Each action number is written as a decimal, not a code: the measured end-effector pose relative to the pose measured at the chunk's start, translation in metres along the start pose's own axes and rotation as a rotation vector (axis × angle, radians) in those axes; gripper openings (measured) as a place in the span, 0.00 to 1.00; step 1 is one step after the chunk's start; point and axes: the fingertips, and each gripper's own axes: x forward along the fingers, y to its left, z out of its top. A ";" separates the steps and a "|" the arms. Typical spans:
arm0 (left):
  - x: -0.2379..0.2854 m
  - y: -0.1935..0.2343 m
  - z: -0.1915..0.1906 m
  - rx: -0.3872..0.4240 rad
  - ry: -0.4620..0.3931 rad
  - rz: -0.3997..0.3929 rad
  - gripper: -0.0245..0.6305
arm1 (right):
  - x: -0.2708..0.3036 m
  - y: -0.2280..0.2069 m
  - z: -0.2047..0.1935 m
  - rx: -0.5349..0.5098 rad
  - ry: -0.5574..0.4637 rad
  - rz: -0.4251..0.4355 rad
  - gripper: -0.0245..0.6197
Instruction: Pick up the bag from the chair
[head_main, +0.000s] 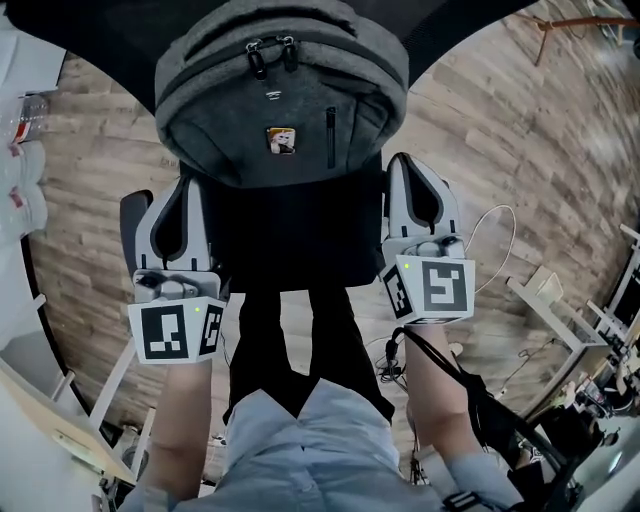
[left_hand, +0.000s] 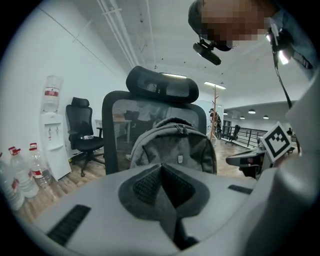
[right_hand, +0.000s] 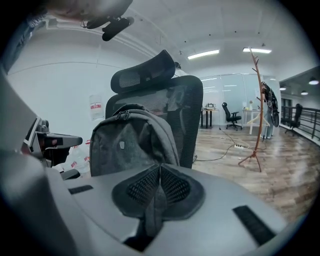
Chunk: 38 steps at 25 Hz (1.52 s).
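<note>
A grey backpack (head_main: 280, 100) stands upright on the seat of a black mesh office chair (head_main: 290, 240), leaning on its backrest. Both gripper views show the backpack (left_hand: 172, 147) (right_hand: 130, 142) straight ahead, a short way off, under the chair's headrest (left_hand: 160, 85). My left gripper (head_main: 185, 190) is at the seat's left front corner, its pads pressed together on nothing (left_hand: 162, 170). The right gripper (head_main: 410, 170) is at the seat's right front corner, also shut and empty (right_hand: 160, 170). Neither touches the bag.
The person's legs (head_main: 300, 340) stand right before the seat. A water dispenser (left_hand: 50, 130), bottles (left_hand: 20, 172) and a second black chair (left_hand: 82, 132) are to the left. A coat stand (right_hand: 257, 110) and floor cables (head_main: 490, 240) are to the right, with a white frame (head_main: 570, 320) beyond.
</note>
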 end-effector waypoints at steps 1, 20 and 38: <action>0.001 0.002 -0.001 -0.002 0.002 0.008 0.04 | 0.002 -0.001 0.001 0.002 -0.001 0.008 0.05; 0.028 0.020 -0.012 -0.057 -0.035 -0.014 0.48 | 0.070 -0.005 -0.008 -0.012 0.056 0.167 0.52; 0.053 0.046 -0.017 -0.028 -0.053 -0.016 0.64 | 0.089 -0.009 -0.002 -0.035 0.050 0.220 0.55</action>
